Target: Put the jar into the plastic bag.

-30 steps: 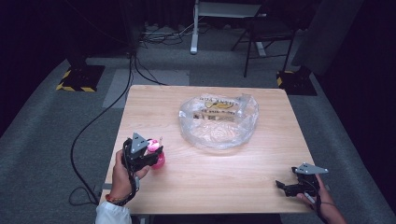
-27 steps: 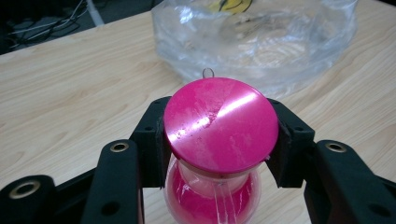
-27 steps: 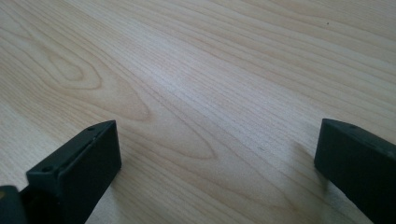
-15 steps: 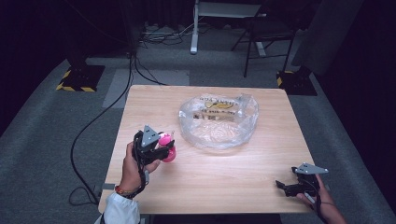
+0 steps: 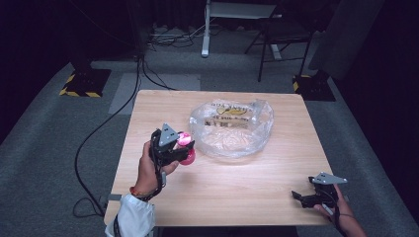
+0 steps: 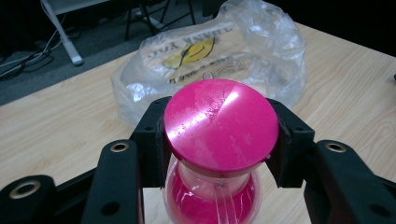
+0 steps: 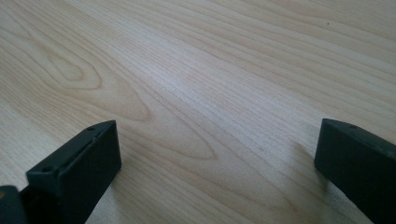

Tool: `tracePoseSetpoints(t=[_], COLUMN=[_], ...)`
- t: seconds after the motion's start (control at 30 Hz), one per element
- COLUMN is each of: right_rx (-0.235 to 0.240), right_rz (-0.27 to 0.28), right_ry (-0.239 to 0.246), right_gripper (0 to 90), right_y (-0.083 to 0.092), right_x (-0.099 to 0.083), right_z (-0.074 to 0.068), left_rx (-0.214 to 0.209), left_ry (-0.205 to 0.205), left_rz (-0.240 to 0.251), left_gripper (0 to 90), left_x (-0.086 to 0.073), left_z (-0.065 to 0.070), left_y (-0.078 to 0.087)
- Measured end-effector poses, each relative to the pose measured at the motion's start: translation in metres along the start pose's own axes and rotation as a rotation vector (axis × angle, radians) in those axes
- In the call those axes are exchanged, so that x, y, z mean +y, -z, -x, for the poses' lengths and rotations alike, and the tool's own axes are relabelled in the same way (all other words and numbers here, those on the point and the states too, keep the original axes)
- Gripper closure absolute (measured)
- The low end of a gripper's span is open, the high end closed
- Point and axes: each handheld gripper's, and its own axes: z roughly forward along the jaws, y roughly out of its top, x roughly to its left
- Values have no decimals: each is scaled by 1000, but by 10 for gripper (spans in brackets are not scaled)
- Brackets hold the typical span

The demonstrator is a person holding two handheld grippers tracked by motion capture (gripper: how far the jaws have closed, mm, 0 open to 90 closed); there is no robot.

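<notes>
- Pink plastic and clear glass make up the sand timer (image 6: pixel 220 140), a small hourglass with a flat round cap on top and pink sand in the lower bulb.
- It is probably light, but the glass waist is fragile and the glossy cap looks slippery; the cap's rim is the sound place to hold, since it is stiff and wide enough to pinch from two sides without loading the glass.
- The left claw (image 6: pixel 219 133) has closed on exactly that rim: one black jaw presses each side of the cap, with the bulb hanging below and between them.
- In the high view the left claw (image 5: pixel 174 148) holds the sand timer (image 5: pixel 187 146) above the wooden surface (image 5: pixel 237 192), towards its left side and just beside the near-left edge of the clear plastic bag (image 5: pixel 232 129).
- The bag lies crumpled and slack past the middle of the surface, yellow print on its far side; being soft and thin, it would give way to a push.
- The right claw (image 5: pixel 309 197) rests low at the near-right corner, well apart from timer and bag.
- Seen from the right claw (image 7: pixel 217 158), its jaws stand wide open over bare wood grain, holding nothing.
</notes>
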Motion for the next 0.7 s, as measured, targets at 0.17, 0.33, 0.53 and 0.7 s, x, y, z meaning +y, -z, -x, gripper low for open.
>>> tracePoseSetpoints(t=[0.17, 0.33, 0.53, 0.7], right_rx=[0, 1, 1, 1], right_rz=[0, 0, 0, 0], right_ry=[0, 0, 0, 0], right_gripper=[2, 3, 3, 2], right_y=[0, 0, 0, 0], right_x=[0, 0, 0, 0], right_z=[0, 0, 0, 0], left_rx=[-19, -38, -51, -67], left_ry=[-20, -33, -56, -51], left_rz=[12, 24, 29, 42], left_gripper=[482, 482, 482, 482], left_x=[14, 28, 45, 57], left_z=[6, 12, 20, 24], left_y=[-7, -16, -31, -44])
